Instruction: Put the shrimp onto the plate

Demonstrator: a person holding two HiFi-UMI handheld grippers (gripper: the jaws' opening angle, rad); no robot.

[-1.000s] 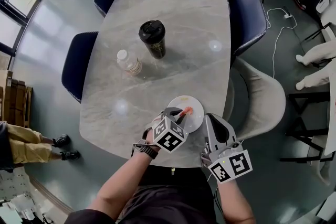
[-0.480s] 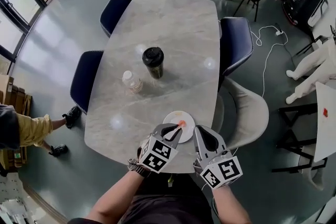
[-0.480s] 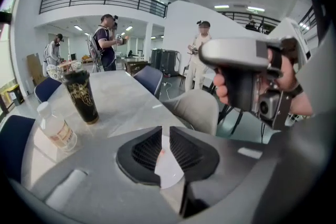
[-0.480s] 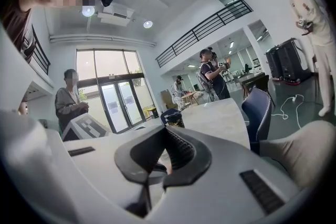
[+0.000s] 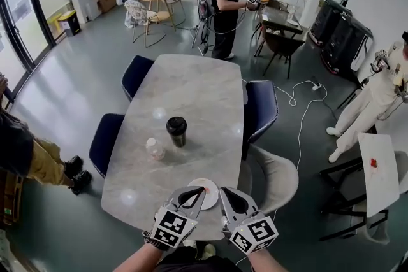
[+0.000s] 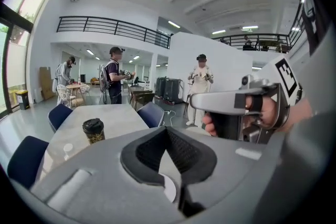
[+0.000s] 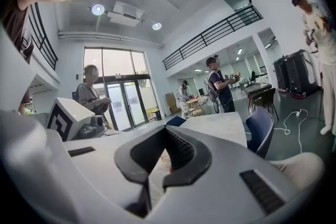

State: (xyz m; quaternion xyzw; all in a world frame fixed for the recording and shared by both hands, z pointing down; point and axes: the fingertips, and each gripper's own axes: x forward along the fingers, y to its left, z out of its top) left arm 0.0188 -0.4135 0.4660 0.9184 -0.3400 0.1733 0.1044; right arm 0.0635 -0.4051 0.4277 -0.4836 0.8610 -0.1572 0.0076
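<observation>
In the head view a white plate sits at the near edge of the marble table, with a small orange shrimp lying on it. My left gripper hovers at the plate's near side, jaws shut with nothing between them. My right gripper hangs just right of it, also shut and empty. In the left gripper view the left gripper has its pads meeting, and a sliver of the plate shows below them. The right gripper view shows the right gripper shut too.
A black lidded coffee cup and a small plastic bottle stand mid-table. Blue chairs flank the table and a beige chair stands at the right. People stand beyond the far end and at the left.
The left gripper held the shrimp over the plate; now the shrimp lies on the plate and the gripper has drawn back, empty. The head view has risen and widened.
</observation>
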